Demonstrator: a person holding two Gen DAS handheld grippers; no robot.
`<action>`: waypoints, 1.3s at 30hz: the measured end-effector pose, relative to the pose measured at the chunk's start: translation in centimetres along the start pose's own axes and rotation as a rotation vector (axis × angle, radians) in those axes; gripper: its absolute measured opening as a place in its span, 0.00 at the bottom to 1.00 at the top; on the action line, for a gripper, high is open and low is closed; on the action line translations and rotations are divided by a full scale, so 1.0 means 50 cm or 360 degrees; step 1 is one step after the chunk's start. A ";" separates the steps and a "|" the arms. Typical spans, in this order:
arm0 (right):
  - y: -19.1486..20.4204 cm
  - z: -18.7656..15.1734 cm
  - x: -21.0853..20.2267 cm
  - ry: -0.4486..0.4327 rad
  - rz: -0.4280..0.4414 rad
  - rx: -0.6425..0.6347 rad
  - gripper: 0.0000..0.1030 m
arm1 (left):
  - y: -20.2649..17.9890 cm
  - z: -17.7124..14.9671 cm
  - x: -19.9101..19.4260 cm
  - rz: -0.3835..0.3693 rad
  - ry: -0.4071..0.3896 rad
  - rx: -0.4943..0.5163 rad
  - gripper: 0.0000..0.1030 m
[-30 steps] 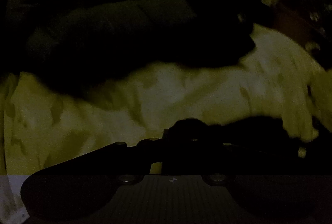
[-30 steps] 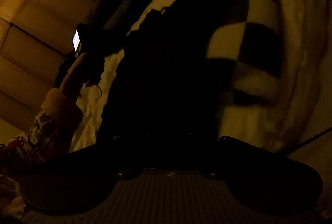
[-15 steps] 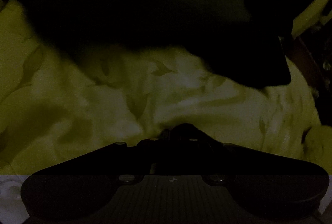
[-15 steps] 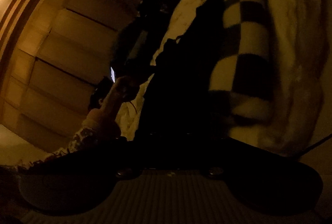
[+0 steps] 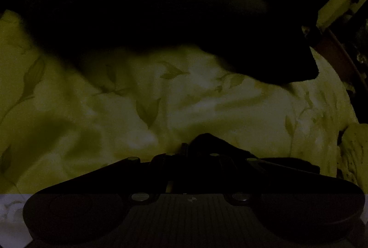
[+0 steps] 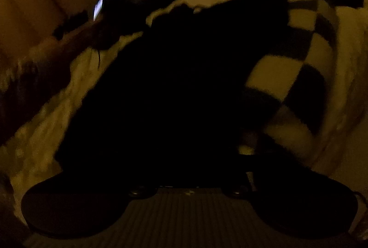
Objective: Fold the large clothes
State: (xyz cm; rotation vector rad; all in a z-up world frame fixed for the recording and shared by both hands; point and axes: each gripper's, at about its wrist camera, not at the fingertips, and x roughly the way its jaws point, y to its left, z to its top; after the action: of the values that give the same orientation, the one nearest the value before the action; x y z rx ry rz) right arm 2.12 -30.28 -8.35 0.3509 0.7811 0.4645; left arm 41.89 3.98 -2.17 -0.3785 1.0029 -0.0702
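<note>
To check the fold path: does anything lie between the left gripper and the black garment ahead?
Nothing visible does. Only bare leaf-print sheet lies between the left gripper and the black garment.

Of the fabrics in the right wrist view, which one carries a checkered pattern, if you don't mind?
The checkered cloth at the right, with light and dark squares; the dark garment beside it is plain and the pale bedding shows no squares.

A large dark garment (image 5: pixel 161 18) lies spread across the pale leaf-patterned bed (image 5: pixel 115 110), its folds barely readable in the dim light. In the right wrist view the garment (image 6: pixel 172 91) lies alongside a checkered fabric.
</note>
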 end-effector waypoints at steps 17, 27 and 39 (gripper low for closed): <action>-0.022 0.024 -0.025 -0.0113 0.0023 0.0124 0.50 | 0.023 0.012 0.034 -0.0071 0.0073 -0.0114 0.40; 0.006 0.023 -0.128 -0.0301 0.0401 0.0144 0.05 | 0.027 0.019 0.043 -0.0089 0.0069 -0.0149 0.41; -0.105 -0.001 -0.093 -0.0222 0.0152 0.0430 0.05 | 0.010 0.016 0.055 -0.0007 0.0057 -0.0128 0.42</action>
State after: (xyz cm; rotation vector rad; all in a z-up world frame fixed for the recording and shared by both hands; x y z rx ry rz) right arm 0.59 -37.14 -8.10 0.6679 0.6939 0.4193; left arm 43.98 4.04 -4.17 -0.4547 1.0426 -0.0409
